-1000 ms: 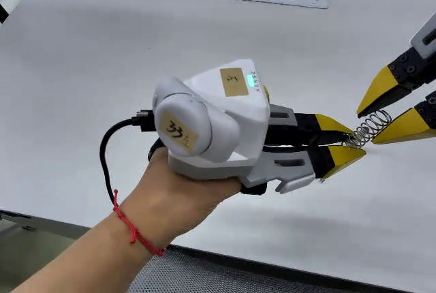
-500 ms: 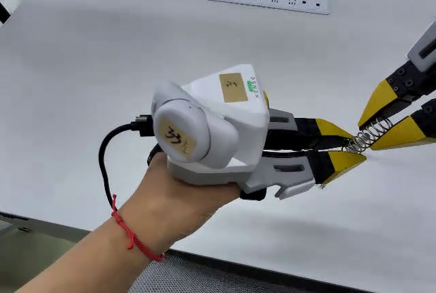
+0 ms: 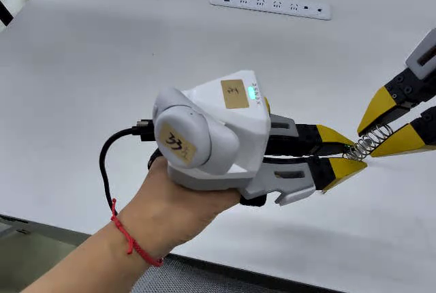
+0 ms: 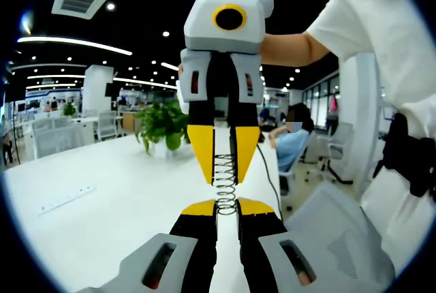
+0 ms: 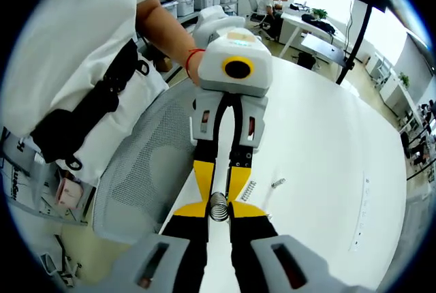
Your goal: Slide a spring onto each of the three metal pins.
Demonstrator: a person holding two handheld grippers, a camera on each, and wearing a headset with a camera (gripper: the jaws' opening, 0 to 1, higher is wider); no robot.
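Both grippers have barely shifted: the right gripper (image 3: 366, 144) pinches perhaps slightly tighter on the spring (image 3: 377, 135) above the worktop (image 3: 136, 48), its other end in the left gripper's (image 3: 357, 152) closed tips, so threading looks unfinished.

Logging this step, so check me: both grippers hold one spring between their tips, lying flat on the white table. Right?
Not quite: the spring isn't lying on the white table; it hangs in the air above it, as the left gripper view shows. The left gripper and right gripper do hold it between their tips.
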